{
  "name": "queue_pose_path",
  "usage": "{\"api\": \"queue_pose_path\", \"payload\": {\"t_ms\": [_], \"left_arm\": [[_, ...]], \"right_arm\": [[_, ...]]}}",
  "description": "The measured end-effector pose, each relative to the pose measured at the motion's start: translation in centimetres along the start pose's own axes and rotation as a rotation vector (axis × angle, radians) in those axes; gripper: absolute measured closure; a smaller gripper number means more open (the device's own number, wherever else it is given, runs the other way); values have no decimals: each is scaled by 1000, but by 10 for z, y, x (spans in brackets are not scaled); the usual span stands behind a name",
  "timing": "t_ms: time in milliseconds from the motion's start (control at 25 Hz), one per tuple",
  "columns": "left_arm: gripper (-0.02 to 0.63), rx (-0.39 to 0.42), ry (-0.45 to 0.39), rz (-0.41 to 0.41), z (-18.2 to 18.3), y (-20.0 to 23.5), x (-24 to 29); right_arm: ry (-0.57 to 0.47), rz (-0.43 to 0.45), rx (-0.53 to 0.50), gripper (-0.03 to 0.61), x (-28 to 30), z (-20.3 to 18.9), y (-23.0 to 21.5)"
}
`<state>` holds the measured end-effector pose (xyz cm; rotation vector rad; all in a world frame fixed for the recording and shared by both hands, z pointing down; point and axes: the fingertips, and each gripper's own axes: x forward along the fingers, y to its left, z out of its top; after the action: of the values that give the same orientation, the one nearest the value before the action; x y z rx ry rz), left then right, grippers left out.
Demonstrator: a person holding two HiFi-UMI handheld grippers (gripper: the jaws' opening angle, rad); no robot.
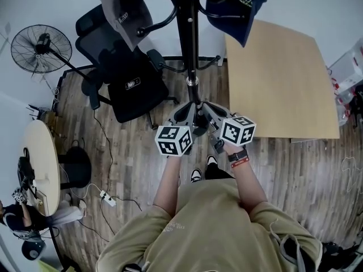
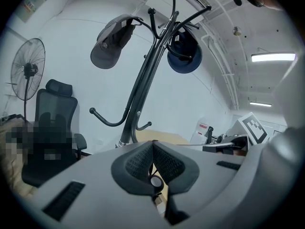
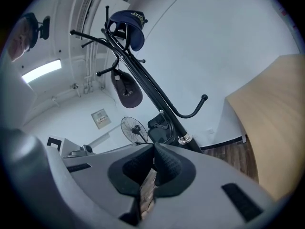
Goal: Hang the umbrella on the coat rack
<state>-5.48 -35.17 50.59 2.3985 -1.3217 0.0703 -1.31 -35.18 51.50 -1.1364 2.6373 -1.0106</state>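
Note:
The black coat rack (image 1: 188, 33) stands straight ahead, its pole rising between my two grippers. A grey cap (image 1: 122, 10) hangs on its left arm and a navy cap (image 1: 238, 4) on its right. No umbrella shows in any view. My left gripper (image 1: 184, 111) and right gripper (image 1: 209, 111) sit side by side close to the pole's lower part. In the left gripper view the left gripper (image 2: 152, 144) points up at the coat rack (image 2: 143, 80), jaws together, nothing held. The right gripper (image 3: 154, 147) is likewise shut and empty, with a free lower hook (image 3: 193, 109) ahead.
A black office chair (image 1: 127, 78) stands left of the rack, with a standing fan (image 1: 41, 49) beyond it. A light wooden table (image 1: 278, 84) is on the right. A round table (image 1: 39, 163), a power strip (image 1: 106, 197) with cables and a seated person (image 1: 22, 220) lie at the left.

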Motion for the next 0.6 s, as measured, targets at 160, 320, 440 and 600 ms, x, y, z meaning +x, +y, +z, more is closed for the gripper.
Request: {"api": "queue_pose_path", "payload": {"t_ms": [160,320,440,600], "left_arm": [[592,-15,15,12,-3,11,8],[592,-20,27,12,-6,21,17],[592,-21,34,4,-7,25,25],[592,-24,30,-5,-1,29,34]], "right_arm": [[20,-3,6,560,9,-1,-10],[29,-1,19,560,18,-1,-21],[30,-7,24,560,25,1,-28],[30,-10,21,560,34,8,-31]]}}
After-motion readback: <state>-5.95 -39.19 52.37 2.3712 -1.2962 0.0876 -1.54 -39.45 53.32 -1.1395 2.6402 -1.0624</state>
